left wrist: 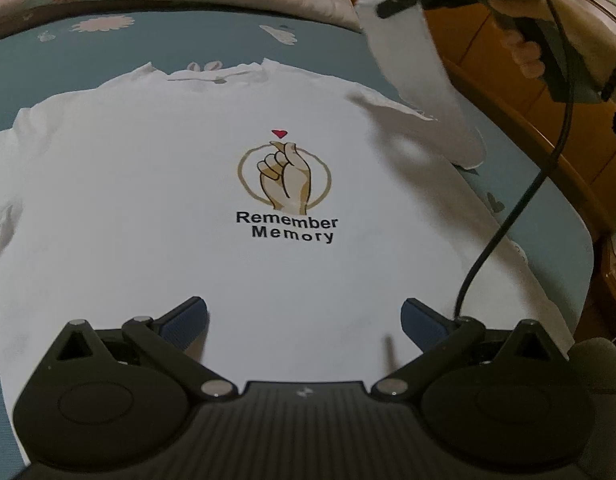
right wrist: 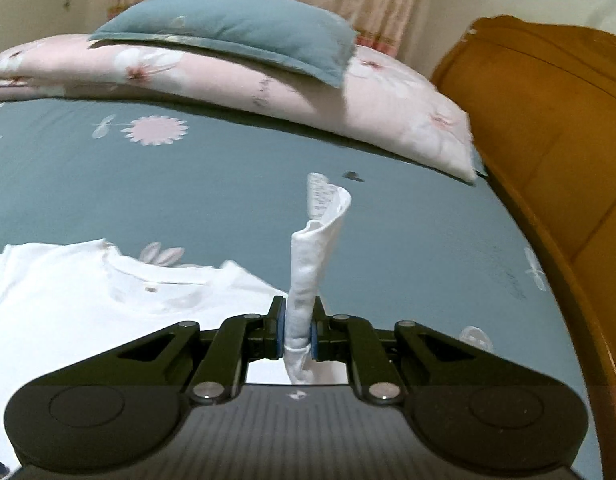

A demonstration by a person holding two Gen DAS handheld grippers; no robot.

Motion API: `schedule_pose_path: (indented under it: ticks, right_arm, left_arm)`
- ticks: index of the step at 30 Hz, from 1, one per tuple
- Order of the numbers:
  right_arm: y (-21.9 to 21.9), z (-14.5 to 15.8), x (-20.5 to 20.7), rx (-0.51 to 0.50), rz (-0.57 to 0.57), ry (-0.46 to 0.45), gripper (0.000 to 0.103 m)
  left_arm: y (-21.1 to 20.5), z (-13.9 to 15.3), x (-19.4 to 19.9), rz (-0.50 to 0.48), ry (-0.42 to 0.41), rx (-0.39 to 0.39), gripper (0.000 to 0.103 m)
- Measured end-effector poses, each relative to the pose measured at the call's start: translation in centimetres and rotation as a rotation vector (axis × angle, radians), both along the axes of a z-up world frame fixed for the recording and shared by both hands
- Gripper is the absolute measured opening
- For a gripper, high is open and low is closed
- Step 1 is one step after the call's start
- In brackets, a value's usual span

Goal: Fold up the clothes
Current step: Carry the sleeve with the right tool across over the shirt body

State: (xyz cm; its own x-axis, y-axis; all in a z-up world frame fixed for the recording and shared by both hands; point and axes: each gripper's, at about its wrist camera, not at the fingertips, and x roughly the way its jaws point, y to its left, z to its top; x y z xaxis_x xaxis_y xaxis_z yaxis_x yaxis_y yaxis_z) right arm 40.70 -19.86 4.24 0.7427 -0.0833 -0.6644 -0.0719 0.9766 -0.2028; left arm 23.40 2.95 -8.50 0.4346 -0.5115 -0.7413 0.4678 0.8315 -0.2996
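Right, white T-shirt (left wrist: 155, 184) lies face-up on the bed (left wrist: 211, 46), print with the words "Remember Memory" (left wrist: 285, 228) showing, collar (left wrist: 215, 74) toward the pillows; body flat, hem end nearest the left wrist camera.

Left gripper (left wrist: 303, 316) hangs over the lower part of the shirt body, below the print; blue-padded fingers (left wrist: 185, 320) wide apart, nothing between them; whether they touch the cloth I cannot tell.

Right gripper (right wrist: 296, 334) has its fingers (right wrist: 279, 332) clamped together on a bunched fold of the shirt's sleeve (right wrist: 308, 276); the fabric stands up past the fingertips, with a printed label (right wrist: 319, 194) at the top; a short tail hangs out behind the pads. In the left wrist view that sleeve (left wrist: 412, 68) is lifted clear of the bed on the shirt's right side, held by the right gripper (left wrist: 392, 4), with a hand (left wrist: 524, 46) on the handle and a black cable (left wrist: 520, 216) trailing down across the shirt edge.

The rest of the shirt sits to the left of the right fingers in the right wrist view, collar (right wrist: 167, 276) flat on the teal sheet; pink floral pillow (right wrist: 267, 84) and teal pillow (right wrist: 227, 30) beyond; wooden bed frame (right wrist: 548, 128) on the right.
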Motion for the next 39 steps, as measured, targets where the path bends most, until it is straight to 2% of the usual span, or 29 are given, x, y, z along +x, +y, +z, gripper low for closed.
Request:
schedule_pose_path:
  ticks: [4,10,15,22,29,34,39]
  right_arm:
    - [3.2,-0.6,-0.1,-0.02,0.062,-0.01,0.013]
    - [7.6,-2.9,0.1,-0.032,0.149,0.035,0.013]
    - [10.9,-4.4,-0.1,-0.045,0.217,0.061,0.013]
    - [13.6,-5.4,-0.7,-0.046,0.235,0.049,0.013]
    - [15.5,-7.9,-0.9,-0.078,0.248,0.067,0.013]
    - [16.6,-9.2,-1.8,-0.1,0.295,0.065,0.013]
    - [17.6,-9.4,-2.2,-0.073,0.32,0.054,0.013]
  left_arm:
    - [0.8,-0.1,0.2,0.008,0.021,-0.012,0.102]
    - [2.0,-0.2,0.3,0.024,0.054,-0.017,0.102]
    - [2.2,-0.2,0.0,0.014,0.049,0.001,0.102]
    - [2.6,-0.1,-0.3,0.004,0.052,-0.005,0.102]
    - [3.1,-0.1,-0.6,0.001,0.056,-0.01,0.102]
    - [2.9,-0.2,-0.6,0.0,0.054,0.007,0.102]
    - [2.6,-0.3,-0.6,-0.001,0.049,0.027,0.102]
